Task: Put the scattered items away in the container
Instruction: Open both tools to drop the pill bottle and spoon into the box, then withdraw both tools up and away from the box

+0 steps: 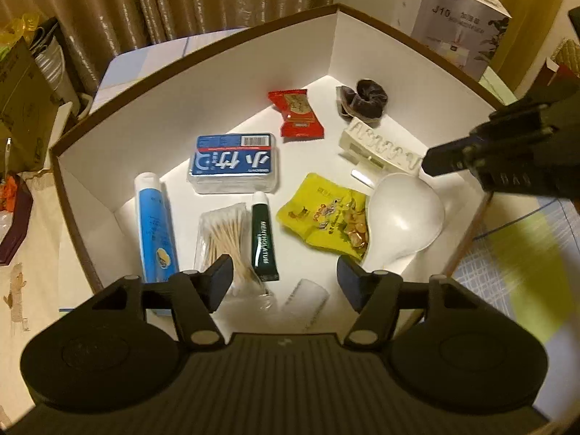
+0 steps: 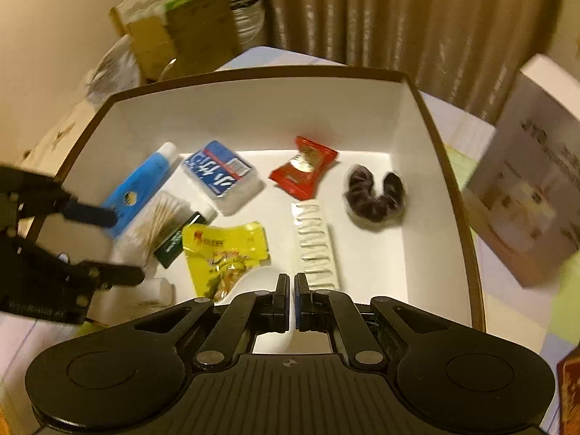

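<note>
Both claws hang over an open white box (image 1: pixel 337 47) with a brown rim, pointing steeply down into it. The left claw (image 1: pixel 284 277) stands wide, nothing between its fingers; below it lie a cotton-swab bag (image 1: pixel 221 235), a green tube (image 1: pixel 264 239) and a small clear item, too blurred to name. The right claw (image 2: pixel 292 302) is closed, its pads nearly touching, with nothing seen between them; it sits over the white spoon (image 2: pixel 253 282) at the box's near edge. The items lie on the box floor: a blue tube (image 1: pixel 154 224) by the left wall, a blue-labelled plastic case (image 1: pixel 233 163) beside it, a red packet (image 1: pixel 295 112) toward the back, a dark scrunchie (image 1: pixel 362 99) in the far corner, a white hair clip (image 1: pixel 380 146) in front of the scrunchie, and a yellow snack bag (image 1: pixel 322 214) touching the spoon's bowl. In the left view the right claw's dark tip reaches in over the right wall, near the clip. The box rests on a pale checked cloth (image 1: pixel 478 264); a printed carton (image 1: pixel 460 25) stands behind it, before brown curtains (image 1: pixel 163 0).
</note>
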Demonstrator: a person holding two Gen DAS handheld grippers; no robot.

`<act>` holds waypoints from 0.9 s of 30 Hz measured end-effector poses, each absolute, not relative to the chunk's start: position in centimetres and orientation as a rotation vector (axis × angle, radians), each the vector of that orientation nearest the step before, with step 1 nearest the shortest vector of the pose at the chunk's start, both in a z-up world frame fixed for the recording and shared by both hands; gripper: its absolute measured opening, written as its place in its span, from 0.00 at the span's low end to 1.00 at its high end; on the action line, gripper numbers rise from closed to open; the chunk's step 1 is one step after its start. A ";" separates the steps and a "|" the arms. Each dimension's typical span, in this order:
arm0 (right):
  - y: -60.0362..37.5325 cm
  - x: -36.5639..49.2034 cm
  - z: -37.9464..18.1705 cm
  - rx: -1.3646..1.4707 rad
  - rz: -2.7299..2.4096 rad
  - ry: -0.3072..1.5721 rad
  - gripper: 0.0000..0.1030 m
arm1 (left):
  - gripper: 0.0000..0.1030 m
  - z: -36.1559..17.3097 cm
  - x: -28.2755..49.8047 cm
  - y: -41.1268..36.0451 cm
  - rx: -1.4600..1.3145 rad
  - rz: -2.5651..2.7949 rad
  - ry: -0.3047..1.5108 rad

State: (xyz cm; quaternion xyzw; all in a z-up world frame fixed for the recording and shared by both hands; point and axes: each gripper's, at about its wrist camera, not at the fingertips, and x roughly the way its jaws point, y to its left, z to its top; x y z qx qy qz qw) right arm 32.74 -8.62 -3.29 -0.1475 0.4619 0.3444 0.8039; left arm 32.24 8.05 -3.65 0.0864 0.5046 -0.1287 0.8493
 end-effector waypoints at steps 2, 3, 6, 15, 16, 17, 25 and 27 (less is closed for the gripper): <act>-8.4 32.5 -3.0 -0.341 0.756 0.987 0.06 | 0.70 -3.5 32.3 7.9 0.195 -0.244 1.065; -8.5 32.4 -2.9 -0.346 0.765 0.989 0.06 | 0.74 -3.4 32.2 8.0 0.193 -0.237 1.065; -8.6 32.2 -2.5 -0.364 0.780 0.981 0.06 | 0.78 -3.1 31.8 8.2 0.170 -0.218 1.068; -10.6 29.8 0.1 -0.354 0.799 0.832 1.00 | 0.88 -0.7 29.4 7.7 0.136 -0.111 1.010; -11.0 29.6 0.3 -0.331 0.800 0.834 1.00 | 0.89 -0.4 29.0 7.5 0.136 -0.097 0.999; -11.3 29.5 0.4 -0.314 0.798 0.841 1.00 | 0.91 0.0 28.5 7.3 0.136 -0.083 0.988; -13.6 26.8 1.1 -0.261 0.760 0.850 1.00 | 0.93 2.2 24.5 5.7 0.109 0.018 0.931; -14.3 25.8 1.3 -0.264 0.752 0.840 1.00 | 0.96 2.6 23.3 5.1 0.109 0.040 0.918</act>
